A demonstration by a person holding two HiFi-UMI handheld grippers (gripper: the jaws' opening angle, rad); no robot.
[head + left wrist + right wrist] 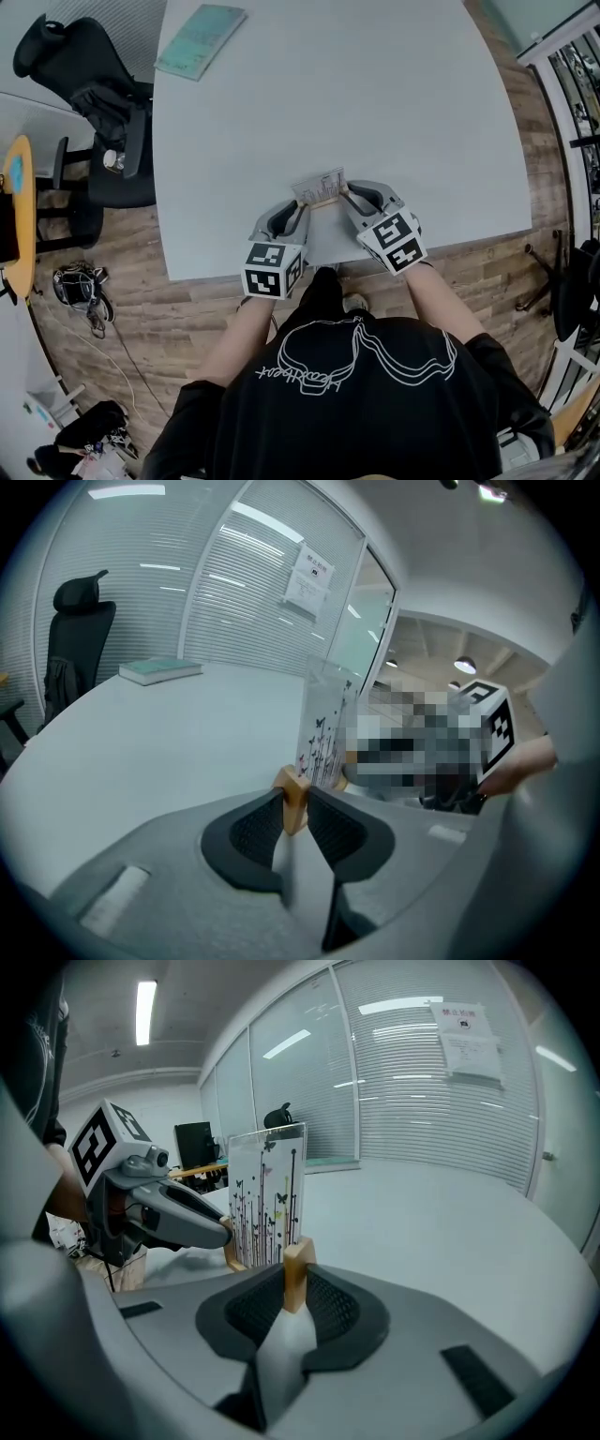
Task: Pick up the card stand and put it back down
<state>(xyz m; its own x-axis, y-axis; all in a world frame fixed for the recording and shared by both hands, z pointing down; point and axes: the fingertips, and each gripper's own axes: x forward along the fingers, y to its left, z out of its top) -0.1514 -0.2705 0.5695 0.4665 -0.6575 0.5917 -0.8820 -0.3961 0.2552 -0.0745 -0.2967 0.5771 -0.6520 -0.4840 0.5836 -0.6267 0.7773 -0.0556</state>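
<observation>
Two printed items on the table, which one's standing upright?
The card stand at the near edge, left gripper and right gripper clamped on its ends. The teal book lies flat at the far-left corner.

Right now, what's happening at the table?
A person holds a gripper in each hand. The left gripper and right gripper are each clamped on one end of the wooden base of the card stand, near the front edge of the table. It looks to be resting there, not lifted yet.

A white table [394, 122] stands on a wood-plank floor [169, 309], with 1 black office chair [89, 84] to its left. Glass walls with blinds [422, 1129] enclose the room under a ceiling strip light [145, 1012].
</observation>
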